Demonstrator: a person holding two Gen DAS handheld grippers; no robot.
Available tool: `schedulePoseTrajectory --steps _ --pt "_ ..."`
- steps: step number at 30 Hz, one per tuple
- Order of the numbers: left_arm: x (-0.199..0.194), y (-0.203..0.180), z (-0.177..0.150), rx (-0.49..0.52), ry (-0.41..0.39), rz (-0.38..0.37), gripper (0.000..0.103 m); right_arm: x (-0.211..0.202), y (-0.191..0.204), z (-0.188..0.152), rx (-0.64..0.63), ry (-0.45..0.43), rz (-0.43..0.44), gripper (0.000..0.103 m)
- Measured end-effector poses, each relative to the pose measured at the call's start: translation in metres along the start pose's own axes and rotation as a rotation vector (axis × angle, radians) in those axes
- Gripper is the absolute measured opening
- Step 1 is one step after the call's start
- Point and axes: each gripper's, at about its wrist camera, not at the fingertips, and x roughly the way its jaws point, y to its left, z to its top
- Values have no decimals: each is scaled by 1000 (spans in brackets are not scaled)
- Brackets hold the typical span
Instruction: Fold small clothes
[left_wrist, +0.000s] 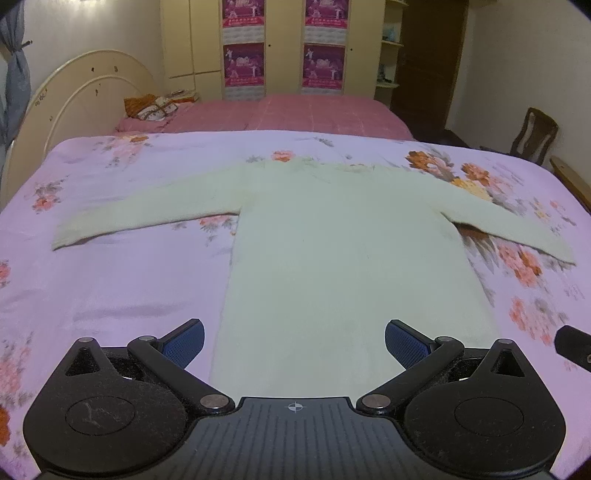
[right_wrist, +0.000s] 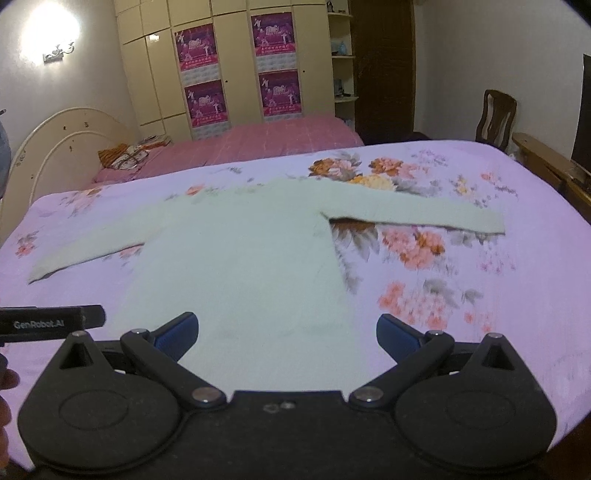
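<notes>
Pale sweater laid flat, no fold made yet.

The pale green sweater (left_wrist: 332, 251) lies spread on the floral bedsheet (left_wrist: 110, 280), hem near, neckline far, both sleeves stretched out to left and right; by the look of it every fold is still to do. The left gripper (left_wrist: 294, 345) hangs over the near hem with jaws wide and empty, and the right gripper (right_wrist: 287, 338) sits just beside it to the right, also wide and holding nothing. Bare sheet lies on both sides of the body, so the sleeves have room to swing inward. The right sleeve's cuff (right_wrist: 491, 223) lies nearer the bed's right edge than the left cuff (left_wrist: 64, 240) does to its own; a pink bed (left_wrist: 295, 114) lies beyond the far edge.
</notes>
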Motion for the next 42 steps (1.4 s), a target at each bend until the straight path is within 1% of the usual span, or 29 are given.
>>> schedulePoseTrajectory --steps 2,5,8,10,12,13,14,19,21,24,25,27,30,34,37,39,41,42 --pt "14 -4 9 -7 8 -4 103 15 -7 6 11 19 -4 102" --pt "36 -12 23 -10 6 -3 103 36 -17 15 18 24 0 102" --pt "58 -21 37 -14 1 4 103 60 -27 23 21 12 2 97" --pt "76 -29 47 -15 1 11 103 77 -35 31 26 3 -5 92" --pt "94 -37 57 -17 1 14 103 96 -45 36 39 13 -7 83" --pt "103 -41 62 -16 2 14 103 104 -50 38 46 20 -8 81" --pt "110 -44 65 -15 4 15 103 112 -56 42 56 20 -12 76" --pt "150 -68 86 -8 3 16 103 157 -94 54 135 46 -35 70" --pt "165 -76 92 -10 10 5 103 175 -110 56 166 69 -51 64" --pt "186 -88 99 -22 21 -8 103 198 -135 58 210 95 -89 59" --pt "193 -91 101 -22 25 -8 103 205 -145 59 232 94 -96 59" --pt "203 -97 104 -20 33 -5 103 215 -159 61 260 101 -110 59" --pt "214 -102 106 -3 26 11 103 238 -183 64 310 129 -132 59" --pt "229 -102 109 -4 43 35 103 261 -212 68 403 144 -136 57" --pt "236 -97 112 -5 49 50 103 276 -233 69 473 136 -152 50" --pt "240 -93 114 -6 47 61 103 282 -244 73 490 114 -172 44" --pt "243 -90 115 -9 43 71 103 289 -254 79 500 93 -199 43" --pt "244 -88 116 -7 44 77 103 292 -259 81 507 82 -211 40"
